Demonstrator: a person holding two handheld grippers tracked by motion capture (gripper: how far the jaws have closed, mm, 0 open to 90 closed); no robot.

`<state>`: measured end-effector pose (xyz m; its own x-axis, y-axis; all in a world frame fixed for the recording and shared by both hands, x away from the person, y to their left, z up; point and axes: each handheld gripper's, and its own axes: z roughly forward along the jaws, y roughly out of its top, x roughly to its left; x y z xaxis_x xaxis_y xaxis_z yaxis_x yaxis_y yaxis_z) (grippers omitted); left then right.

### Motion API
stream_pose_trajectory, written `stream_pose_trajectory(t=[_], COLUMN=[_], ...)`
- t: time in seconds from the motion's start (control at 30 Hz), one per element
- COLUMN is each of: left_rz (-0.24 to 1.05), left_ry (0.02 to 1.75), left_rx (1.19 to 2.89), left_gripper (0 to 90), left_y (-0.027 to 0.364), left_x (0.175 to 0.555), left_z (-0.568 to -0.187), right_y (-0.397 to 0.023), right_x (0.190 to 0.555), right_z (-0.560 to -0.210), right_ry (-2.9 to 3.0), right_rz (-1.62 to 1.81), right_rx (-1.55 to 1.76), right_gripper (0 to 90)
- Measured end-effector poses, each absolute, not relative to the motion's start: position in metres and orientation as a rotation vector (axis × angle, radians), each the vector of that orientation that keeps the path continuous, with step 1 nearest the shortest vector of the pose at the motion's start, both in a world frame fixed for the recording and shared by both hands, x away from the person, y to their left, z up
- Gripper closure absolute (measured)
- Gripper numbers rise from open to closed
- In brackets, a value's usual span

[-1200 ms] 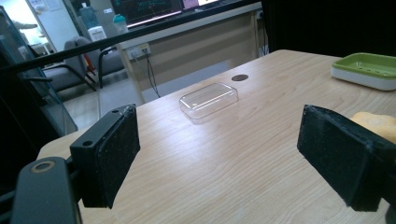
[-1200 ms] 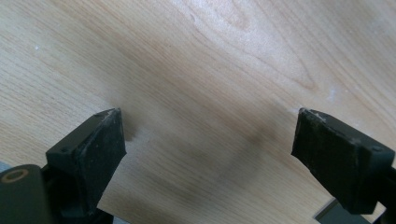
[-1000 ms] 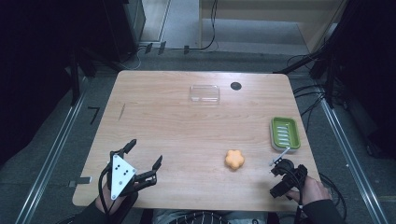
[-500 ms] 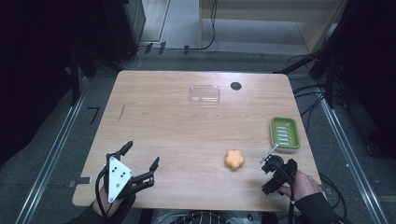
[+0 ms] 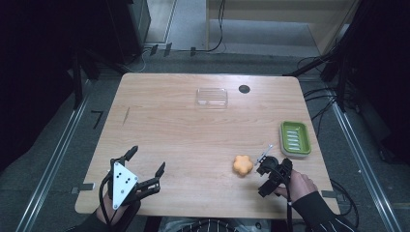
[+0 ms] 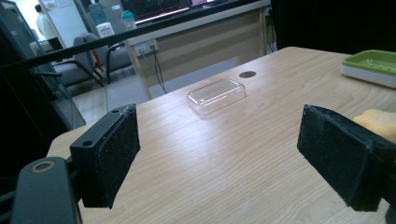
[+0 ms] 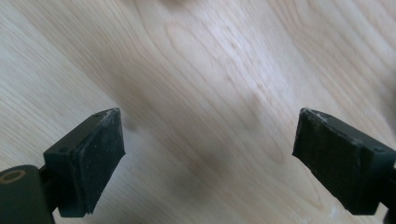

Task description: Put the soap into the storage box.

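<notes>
Orange flower-shaped piece [image 5: 243, 165] is seen near-right on the surface [image 5: 183, 130] in the high view, just left of the right gripper [image 5: 269, 166]; the reach seems underway, and a short leftward advance is called for. Left gripper [image 6: 219, 154] view: fingers [image 6: 109, 154] wide, empty, clear tray [image 6: 216, 95] far. Right gripper [image 7: 210, 161] view: wide, empty fingers over bare wood.

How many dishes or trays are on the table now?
2. A clear plastic tray lies near the far edge, beside a small dark hole. A green soap dish lies near the right edge, beyond the right hand-held gripper.
</notes>
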<state>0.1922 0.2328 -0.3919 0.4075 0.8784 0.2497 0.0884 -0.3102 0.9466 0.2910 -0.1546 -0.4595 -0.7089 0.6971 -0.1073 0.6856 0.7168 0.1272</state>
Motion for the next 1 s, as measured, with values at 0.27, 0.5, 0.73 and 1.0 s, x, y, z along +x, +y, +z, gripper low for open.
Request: stream_pose_trajectory(t=[0.27,0.5,0.73,1.0], left_rz=[1.017,1.013,1.008,1.008], left_ry=[0.839,0.828,0.826,0.826], left_rx=[1.708,1.712,1.714,1.713], left_gripper=[13.5,13.5,13.5,13.5], left_y=[0.229,0.229,0.229,0.229], left_x=[0.196,0.196,0.196,0.196], left_z=[-0.392,-0.392,-0.392,-0.392], right_y=[-0.145,-0.135,-0.121,-0.111], right_x=[0.301,0.308,0.319,0.327], right_z=[-0.459,-0.460,-0.463,-0.462], right_ry=[2.782,2.782,2.799,2.785], right_rz=[0.149,0.165,0.191,0.255], right_rx=[1.120,1.150,1.166,1.164], right_gripper=[8.3,8.1,8.0,10.7])
